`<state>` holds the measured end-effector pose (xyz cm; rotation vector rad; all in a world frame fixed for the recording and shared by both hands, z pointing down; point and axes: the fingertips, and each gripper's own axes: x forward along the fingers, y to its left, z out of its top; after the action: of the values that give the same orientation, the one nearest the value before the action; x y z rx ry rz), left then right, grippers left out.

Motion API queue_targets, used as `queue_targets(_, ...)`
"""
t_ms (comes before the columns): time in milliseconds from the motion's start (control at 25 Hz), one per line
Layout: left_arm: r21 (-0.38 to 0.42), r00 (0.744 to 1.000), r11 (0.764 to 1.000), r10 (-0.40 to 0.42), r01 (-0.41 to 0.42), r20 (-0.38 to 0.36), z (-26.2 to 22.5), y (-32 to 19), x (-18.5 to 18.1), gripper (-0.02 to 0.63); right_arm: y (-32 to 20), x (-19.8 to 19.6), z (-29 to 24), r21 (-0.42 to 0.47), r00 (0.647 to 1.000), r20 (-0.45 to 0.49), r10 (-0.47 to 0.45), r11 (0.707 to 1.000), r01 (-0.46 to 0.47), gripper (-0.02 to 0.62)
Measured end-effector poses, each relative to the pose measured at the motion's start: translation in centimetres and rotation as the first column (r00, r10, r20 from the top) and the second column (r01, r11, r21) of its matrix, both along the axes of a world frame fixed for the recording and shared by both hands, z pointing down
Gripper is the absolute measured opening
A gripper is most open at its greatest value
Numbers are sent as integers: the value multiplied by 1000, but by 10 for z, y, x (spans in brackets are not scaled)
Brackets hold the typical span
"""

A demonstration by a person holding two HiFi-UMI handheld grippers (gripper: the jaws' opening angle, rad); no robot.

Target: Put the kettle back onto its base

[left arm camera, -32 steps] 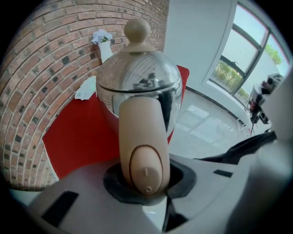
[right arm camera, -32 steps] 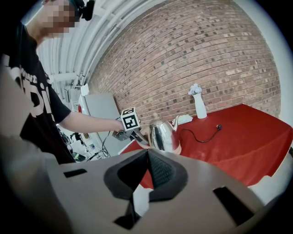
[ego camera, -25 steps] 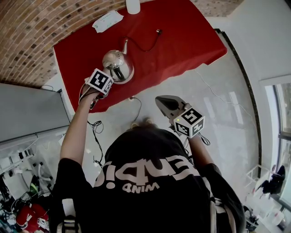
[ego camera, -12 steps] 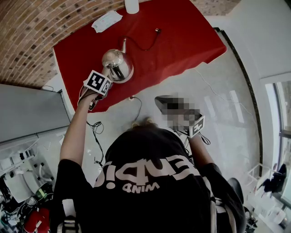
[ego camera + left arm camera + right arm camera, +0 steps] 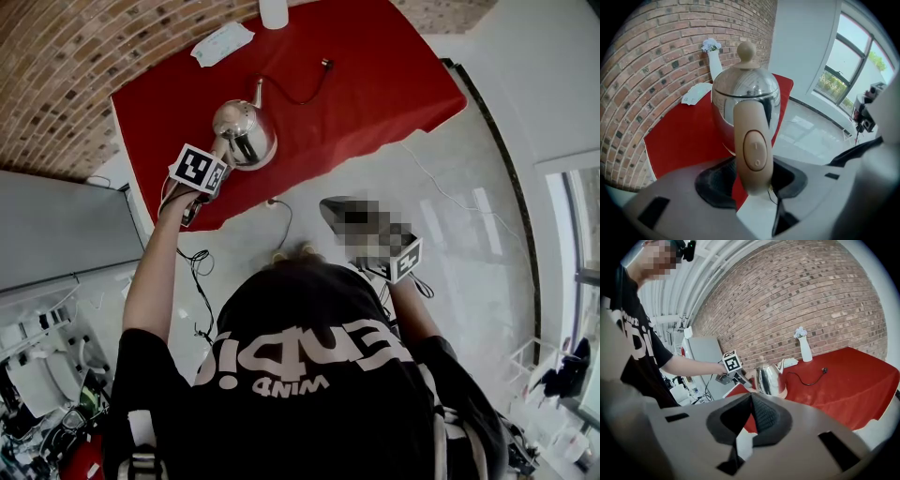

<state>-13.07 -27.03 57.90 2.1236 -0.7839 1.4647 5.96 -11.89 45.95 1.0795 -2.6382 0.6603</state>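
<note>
A shiny steel kettle [image 5: 246, 131] with a cream knob stands upright on its cream base on the red tablecloth [image 5: 375, 75]. In the left gripper view the kettle [image 5: 745, 101] fills the middle and its cream handle [image 5: 752, 150] with the switch runs down between my jaws. My left gripper [image 5: 225, 155] is at the handle, its jaws opening. The pads stand apart from the handle on both sides. My right gripper [image 5: 339, 212] hangs over the floor off the table's near edge, shut and empty. The right gripper view shows the kettle [image 5: 768, 378] and the left gripper beside it from afar.
A black cord runs from the base to a loose plug [image 5: 326, 64]. A white vase [image 5: 273, 11] and a white packet [image 5: 221, 42] lie at the table's far side by the brick wall. A grey cabinet [image 5: 56, 225] stands left of the table. Cables trail on the floor.
My left gripper has drawn back slightly to the left of the kettle. The kettle and the right gripper have kept their places.
</note>
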Motion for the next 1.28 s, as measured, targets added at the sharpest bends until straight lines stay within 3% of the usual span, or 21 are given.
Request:
queue_targets(560, 134, 999, 991, 32, -28, -29, -65, 1, -3, 187, 5, -9, -4, 5, 1000, -9, -23, 1000, 23, 23)
queue_targets(960, 266, 981, 964, 59, -7, -185, -165, 30, 14, 186, 7, -19, -12, 8, 999, -15, -52, 999, 52, 23)
queue_targets(1160, 296, 957, 955, 107, -23, -271, -202, 62, 23, 166, 7, -21, -23, 27, 997, -16, -73, 997, 74, 23)
queue_targets(1280, 314, 927, 949, 141, -27, -347, -221, 83, 32, 131, 11, -22, -28, 35, 995, -18, -95, 995, 96, 23)
